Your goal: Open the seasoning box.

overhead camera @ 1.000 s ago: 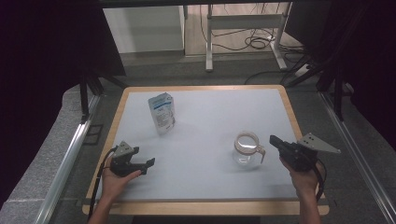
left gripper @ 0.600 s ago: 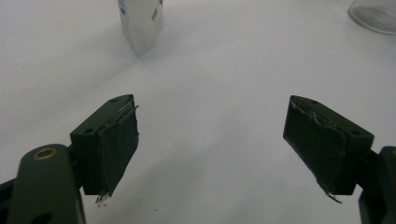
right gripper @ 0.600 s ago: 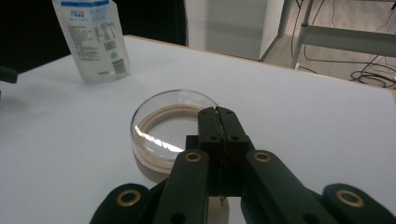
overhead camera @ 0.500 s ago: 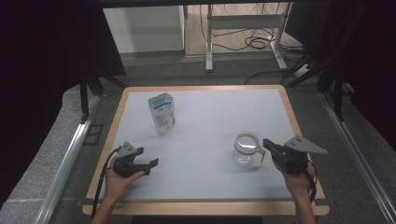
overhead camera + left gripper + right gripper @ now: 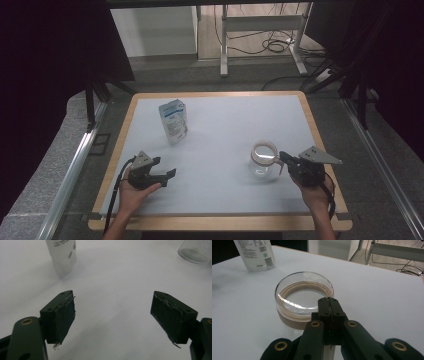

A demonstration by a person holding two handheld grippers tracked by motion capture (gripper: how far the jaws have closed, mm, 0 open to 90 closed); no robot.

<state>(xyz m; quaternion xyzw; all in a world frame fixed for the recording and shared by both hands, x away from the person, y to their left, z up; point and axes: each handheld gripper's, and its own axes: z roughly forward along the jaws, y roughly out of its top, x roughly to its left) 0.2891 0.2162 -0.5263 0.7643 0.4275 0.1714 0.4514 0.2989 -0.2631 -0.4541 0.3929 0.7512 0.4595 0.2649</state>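
Observation:
A clear glass jar [image 5: 262, 161] with a tan ring inside its rim stands on the white tabletop [image 5: 225, 125], right of centre. My right gripper [image 5: 281, 156] is shut, and its tips rest at the jar's near rim [image 5: 303, 293]; in the right gripper view the jaws [image 5: 328, 300] meet with nothing visible between them. A white carton [image 5: 174, 121] with printed text stands upright at the back left. Near the front left, my left gripper [image 5: 167, 166] is held open over bare table, and in its own view the pads [image 5: 112, 312] stand wide apart and empty.
The table has a wooden border [image 5: 220, 221]. The carton [image 5: 62, 255] and the jar [image 5: 196, 251] show far off in the left gripper view. Dark curtains, metal rails, a desk frame [image 5: 260, 22] and floor cables lie beyond the table.
My right gripper has moved left up to the jar's rim, still shut. The left gripper has barely shifted.

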